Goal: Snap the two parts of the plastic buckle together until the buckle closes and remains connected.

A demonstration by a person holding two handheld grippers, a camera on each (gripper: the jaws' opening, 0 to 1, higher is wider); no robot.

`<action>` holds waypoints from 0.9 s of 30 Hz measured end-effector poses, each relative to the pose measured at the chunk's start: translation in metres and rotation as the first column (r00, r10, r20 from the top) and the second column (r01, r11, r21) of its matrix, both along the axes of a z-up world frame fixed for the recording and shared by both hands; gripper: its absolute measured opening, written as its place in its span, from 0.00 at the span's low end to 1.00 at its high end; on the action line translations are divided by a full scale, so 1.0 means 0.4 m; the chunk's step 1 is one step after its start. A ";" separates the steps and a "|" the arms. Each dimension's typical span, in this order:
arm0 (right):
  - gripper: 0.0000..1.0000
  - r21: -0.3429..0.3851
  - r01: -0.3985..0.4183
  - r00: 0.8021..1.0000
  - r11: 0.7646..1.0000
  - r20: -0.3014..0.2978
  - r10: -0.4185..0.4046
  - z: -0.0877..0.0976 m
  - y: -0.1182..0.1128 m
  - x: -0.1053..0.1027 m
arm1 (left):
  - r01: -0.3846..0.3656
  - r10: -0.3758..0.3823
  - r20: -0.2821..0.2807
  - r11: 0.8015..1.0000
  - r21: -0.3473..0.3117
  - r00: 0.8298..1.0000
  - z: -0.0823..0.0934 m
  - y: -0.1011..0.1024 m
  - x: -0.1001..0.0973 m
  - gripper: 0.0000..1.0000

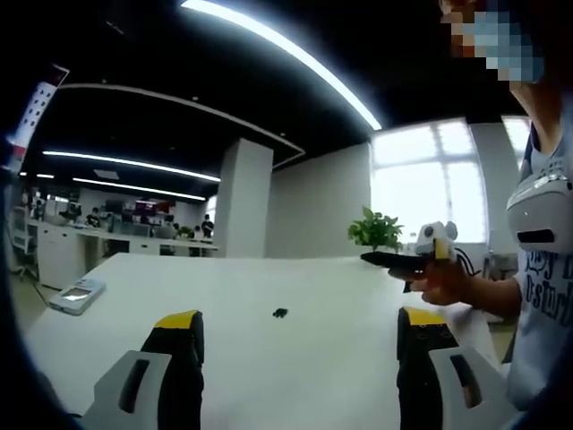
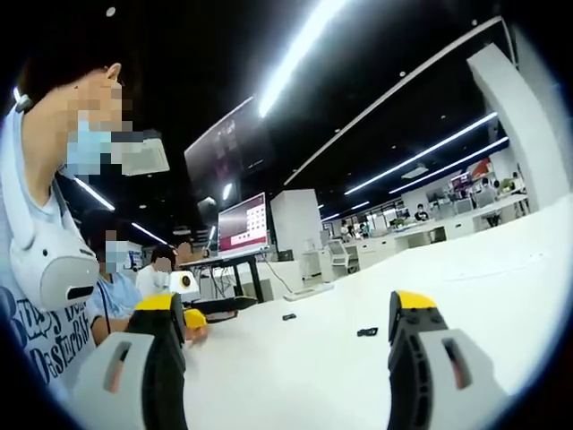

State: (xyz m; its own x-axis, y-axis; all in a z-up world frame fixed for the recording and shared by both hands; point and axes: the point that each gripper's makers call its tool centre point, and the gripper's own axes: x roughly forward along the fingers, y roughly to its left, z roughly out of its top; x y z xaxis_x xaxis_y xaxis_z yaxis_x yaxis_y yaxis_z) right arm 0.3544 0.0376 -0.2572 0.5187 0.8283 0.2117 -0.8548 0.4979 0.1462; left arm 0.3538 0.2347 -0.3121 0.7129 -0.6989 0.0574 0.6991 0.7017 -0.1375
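Left gripper (image 1: 300, 333) jaws apart, empty | right gripper (image 2: 291, 321) same | buckle part (image 1: 280, 313) on table (image 1: 313, 376), second part (image 2: 367, 331) apart

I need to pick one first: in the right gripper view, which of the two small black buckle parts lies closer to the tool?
The buckle part on the white table near the right tool's right jaw; the other piece lies farther back.
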 end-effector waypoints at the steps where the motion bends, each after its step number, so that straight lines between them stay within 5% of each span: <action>1: 0.96 -0.003 0.001 1.000 1.000 0.000 -0.001 -0.001 0.000 0.000 | 0.000 0.000 -0.002 1.000 -0.008 1.000 0.002 0.000 0.000 0.91; 12: 0.97 -0.002 0.017 1.000 1.000 -0.004 -0.017 -0.004 -0.008 0.008 | 0.018 -0.019 -0.051 1.000 -0.016 0.998 0.012 -0.021 0.024 0.92; 27: 0.97 -0.007 0.016 1.000 1.000 0.004 -0.016 -0.002 -0.009 0.005 | -0.009 0.010 -0.030 0.999 0.053 0.999 0.045 -0.016 0.102 0.92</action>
State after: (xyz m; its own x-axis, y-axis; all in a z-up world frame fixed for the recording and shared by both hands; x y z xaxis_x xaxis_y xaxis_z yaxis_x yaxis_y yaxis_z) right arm 0.3563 0.0339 -0.2579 0.5307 0.8217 0.2078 -0.8475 0.5123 0.1389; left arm 0.3945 0.2284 -0.2939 0.7203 -0.6937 -0.0017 0.6885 0.7151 -0.1210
